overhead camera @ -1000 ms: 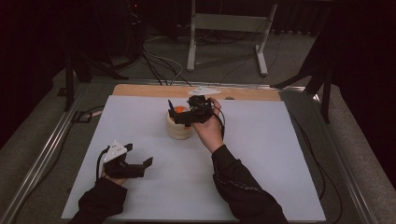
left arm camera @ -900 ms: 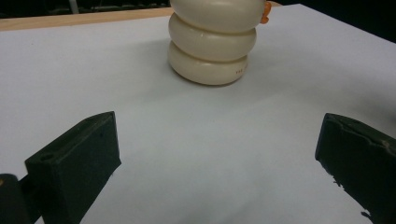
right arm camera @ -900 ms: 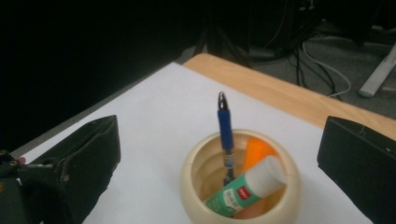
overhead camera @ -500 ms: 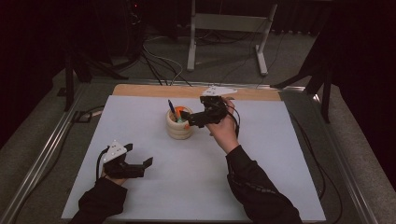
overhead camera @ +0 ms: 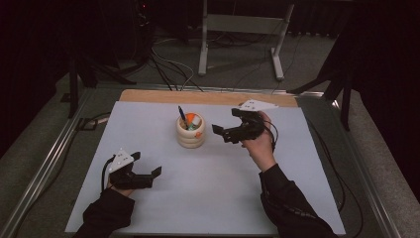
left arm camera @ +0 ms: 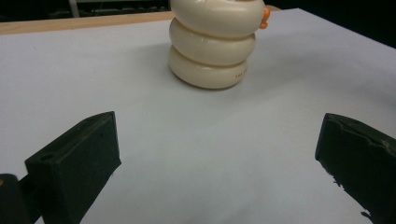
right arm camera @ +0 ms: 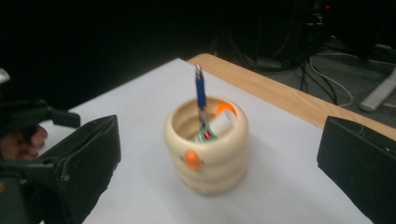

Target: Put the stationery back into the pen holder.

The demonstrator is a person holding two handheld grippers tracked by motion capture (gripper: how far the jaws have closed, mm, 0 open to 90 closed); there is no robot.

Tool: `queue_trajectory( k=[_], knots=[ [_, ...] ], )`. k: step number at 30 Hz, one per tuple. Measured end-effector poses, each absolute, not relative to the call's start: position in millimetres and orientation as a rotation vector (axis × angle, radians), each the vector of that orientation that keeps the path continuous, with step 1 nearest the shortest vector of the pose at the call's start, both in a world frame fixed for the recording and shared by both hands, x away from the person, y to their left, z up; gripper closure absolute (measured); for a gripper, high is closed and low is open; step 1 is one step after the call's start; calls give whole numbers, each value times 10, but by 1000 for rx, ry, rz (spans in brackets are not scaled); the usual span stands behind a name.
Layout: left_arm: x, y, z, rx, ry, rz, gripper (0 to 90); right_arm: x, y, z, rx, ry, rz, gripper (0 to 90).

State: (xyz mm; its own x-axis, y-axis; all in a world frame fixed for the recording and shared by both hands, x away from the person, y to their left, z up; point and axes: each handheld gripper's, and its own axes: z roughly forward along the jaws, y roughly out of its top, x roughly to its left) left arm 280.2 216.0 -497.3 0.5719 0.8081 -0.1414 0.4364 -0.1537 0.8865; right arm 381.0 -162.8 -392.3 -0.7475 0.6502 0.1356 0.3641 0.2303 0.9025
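A cream ringed pen holder (overhead camera: 190,132) stands on the white sheet (overhead camera: 213,188), a little behind its middle. It holds an upright blue pen (right arm camera: 200,91), an orange-tipped item and a white-capped one (right arm camera: 220,122). My right gripper (overhead camera: 226,124) hovers just right of the holder, pointing left at it, open and empty. In the right gripper view the holder (right arm camera: 205,149) sits between and beyond the wide jaws. My left gripper (overhead camera: 147,164) rests low at the front left, open and empty. Its view shows the holder (left arm camera: 212,44) farther ahead.
A wooden strip (overhead camera: 208,96) borders the sheet at the back. Metal rails (overhead camera: 47,163) run along both sides of the table. Cables trail right of the right hand (overhead camera: 341,173). A stand and more cables are on the floor behind.
My right gripper has drawn back from above the holder to its right side, with nothing in its jaws. The left gripper has stayed where it was.
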Motion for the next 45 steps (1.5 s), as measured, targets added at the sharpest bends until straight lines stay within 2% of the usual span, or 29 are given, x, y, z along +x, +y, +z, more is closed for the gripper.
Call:
queue_trajectory(
  k=[22, 45],
  knots=[
    [2802, 2149, -4978, 1789, 1018, 443, 3, 3273, -2222, -4469, 995, 2226, 1506, 0],
    [2799, 2161, -4973, 1783, 1013, 441, 3, 2819, -2873, -4800, 1118, 2146, 1421, 0]
  ],
)
